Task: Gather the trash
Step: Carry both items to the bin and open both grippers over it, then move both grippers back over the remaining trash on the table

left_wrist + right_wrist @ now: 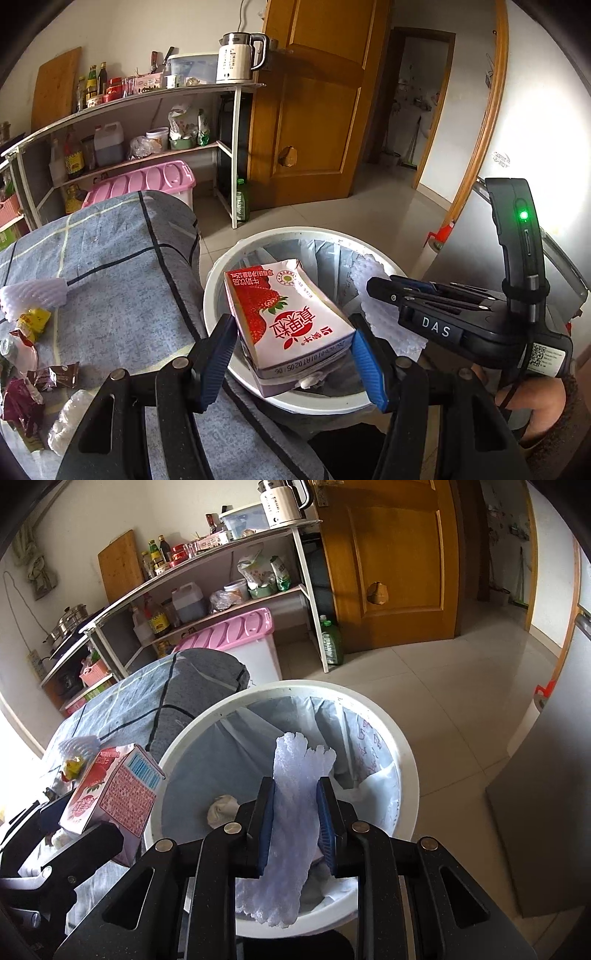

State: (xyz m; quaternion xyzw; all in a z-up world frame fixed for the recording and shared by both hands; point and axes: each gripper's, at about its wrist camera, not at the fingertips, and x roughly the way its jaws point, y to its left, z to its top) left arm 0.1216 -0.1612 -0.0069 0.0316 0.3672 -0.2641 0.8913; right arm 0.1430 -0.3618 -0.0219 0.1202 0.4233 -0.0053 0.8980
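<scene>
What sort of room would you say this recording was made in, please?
Most likely a home kitchen or pantry corner: an electric kettle stands on a shelf rack with sauce bottles, oil jugs sit on the shelf below, and a lined trash bin stands on the tiled floor beside a cloth-covered table.

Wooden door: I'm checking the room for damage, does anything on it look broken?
Yes. The door has a ragged hole in its lower panel, with pale torn material showing inside. It also shows in the right wrist view. Nothing else on it looks damaged.
</scene>
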